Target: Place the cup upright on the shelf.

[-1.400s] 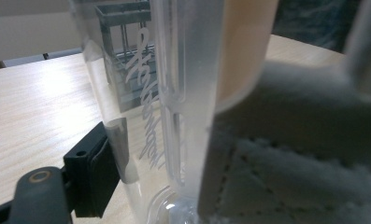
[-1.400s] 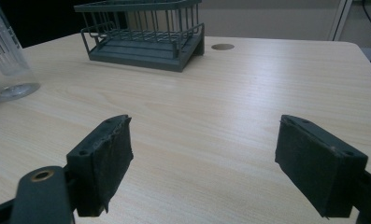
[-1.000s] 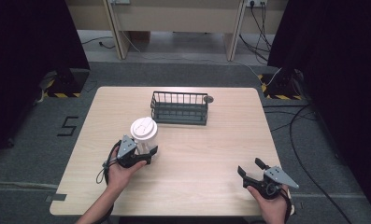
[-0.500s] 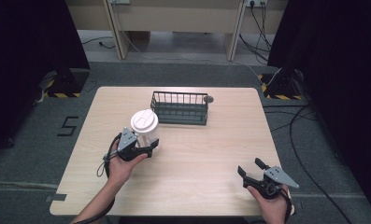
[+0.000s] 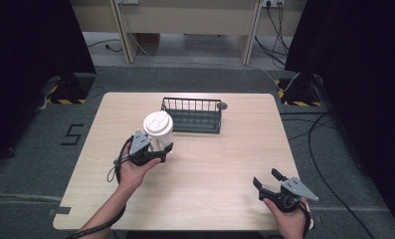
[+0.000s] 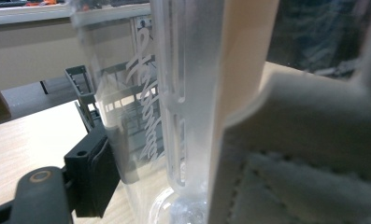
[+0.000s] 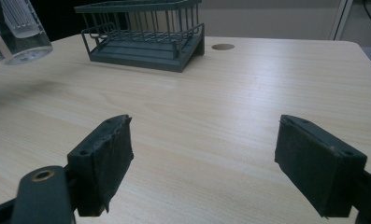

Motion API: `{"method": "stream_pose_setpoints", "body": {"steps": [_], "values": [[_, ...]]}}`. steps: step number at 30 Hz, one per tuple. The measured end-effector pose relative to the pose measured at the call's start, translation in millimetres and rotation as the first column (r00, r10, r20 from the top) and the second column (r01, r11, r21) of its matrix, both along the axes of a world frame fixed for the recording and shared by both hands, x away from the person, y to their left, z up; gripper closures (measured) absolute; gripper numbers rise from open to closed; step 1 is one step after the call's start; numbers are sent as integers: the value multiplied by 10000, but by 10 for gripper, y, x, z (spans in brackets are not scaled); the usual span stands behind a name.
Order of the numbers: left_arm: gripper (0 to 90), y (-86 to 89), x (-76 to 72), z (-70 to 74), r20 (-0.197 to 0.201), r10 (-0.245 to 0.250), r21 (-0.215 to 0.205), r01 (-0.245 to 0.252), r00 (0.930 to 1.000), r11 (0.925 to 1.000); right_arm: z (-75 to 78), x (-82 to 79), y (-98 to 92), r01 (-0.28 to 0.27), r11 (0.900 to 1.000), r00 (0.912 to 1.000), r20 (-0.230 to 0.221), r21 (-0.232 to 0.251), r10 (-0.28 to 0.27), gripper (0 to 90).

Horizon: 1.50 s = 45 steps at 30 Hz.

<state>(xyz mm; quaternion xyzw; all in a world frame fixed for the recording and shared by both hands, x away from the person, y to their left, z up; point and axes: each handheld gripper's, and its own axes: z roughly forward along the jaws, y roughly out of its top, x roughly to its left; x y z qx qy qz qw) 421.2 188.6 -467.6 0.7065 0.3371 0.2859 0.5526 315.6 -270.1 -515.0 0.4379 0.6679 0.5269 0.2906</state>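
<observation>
Rack sits at the table's far middle, cup just in front-left of it (held up off the wood), right gripper near-right.

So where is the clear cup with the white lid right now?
In the high view the cup is held in the left gripper, left of table centre, just in front of the wire basket's left end; the right gripper view shows its base lifted off the table.

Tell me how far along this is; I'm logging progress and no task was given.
Done: the left gripper has the clear cup clamped and lifted off the table. In hand: carrying it, seemingly toward the wire rack. Left: placing it, if the rack is the goal; the right gripper rests open near the table edge.
</observation>
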Motion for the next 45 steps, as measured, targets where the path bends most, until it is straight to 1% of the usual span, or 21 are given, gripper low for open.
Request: {"method": "stream_pose_setpoints", "body": {"steps": [9, 24, 32, 40, 42, 45], "values": [[179, -66, 78, 61, 55, -52, 20, 52, 10000, 10000, 0, -1, -1, -6, 10000, 10000, -5, 7, 6, 195], [179, -175, 190, 112, 119, -99, 23, 99, 9999, 9999, 0, -5, 3, -7, 10000, 10000, -9, 28, 7, 195], [180, -243, 275, 160, 148, -110, 116, 108, 9998, 9999, 0, -4, 1, -34, 10000, 10000, -10, 33, 34, 195], [180, -331, 350, 212, 177, -65, 132, 62, 9998, 9999, 0, -7, 0, -54, 10000, 10000, 9, 49, 53, 195], [180, -362, 376, 225, 180, -130, 81, 129, 9998, 9999, 0, -6, 1, -62, 10000, 10000, 8, 40, 62, 195], [180, -405, 413, 251, 208, -150, 122, 147, 9997, 9998, 0, -5, 3, -75, 10000, 10000, 9, 28, 75, 195]]}}
